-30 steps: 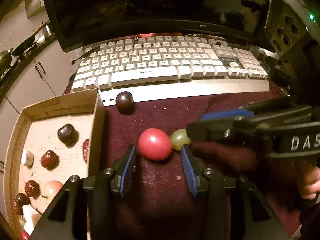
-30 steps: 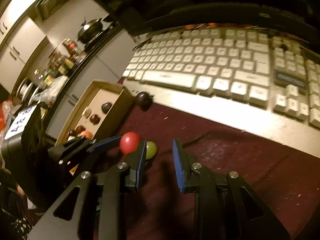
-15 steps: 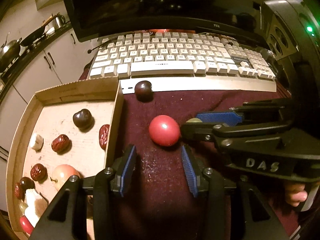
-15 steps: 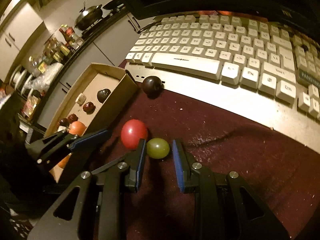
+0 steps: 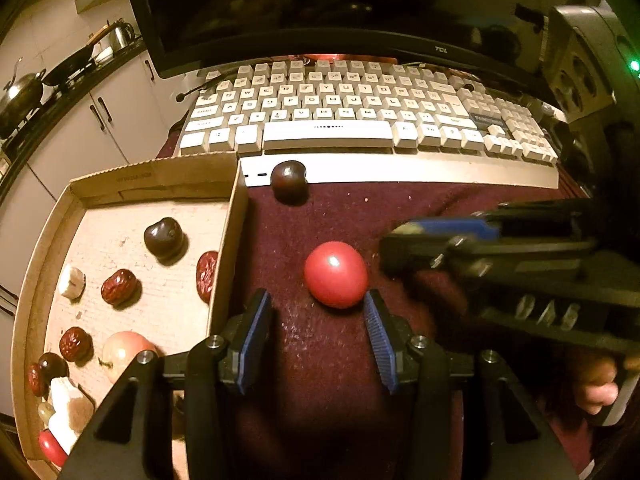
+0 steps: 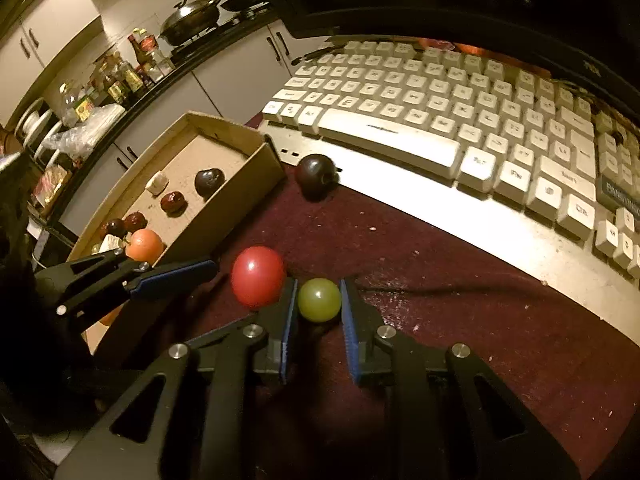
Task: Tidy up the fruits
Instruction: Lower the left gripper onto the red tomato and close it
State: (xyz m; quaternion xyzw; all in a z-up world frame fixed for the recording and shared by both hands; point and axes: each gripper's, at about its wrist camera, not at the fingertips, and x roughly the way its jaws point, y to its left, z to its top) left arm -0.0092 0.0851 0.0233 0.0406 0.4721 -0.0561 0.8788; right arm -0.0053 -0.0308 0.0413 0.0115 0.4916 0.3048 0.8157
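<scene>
Fruits mostly in box [image 5: 230,240]; three left on cloth. Right gripper [image 6: 319,312] jaws bracket green grape [image 6: 319,300], contact unclear. Left gripper [image 5: 316,336] spread before red tomato [image 5: 335,274]; dark plum [image 5: 289,180] untouched.

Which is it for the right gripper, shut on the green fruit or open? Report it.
Shut on it, by the look: in the right wrist view the right gripper has a pad against each side of the green fruit.

Home kitchen, stove wok [image 6: 192,16], cabinets [image 5: 120,120], keyboard [image 5: 360,120]
</scene>
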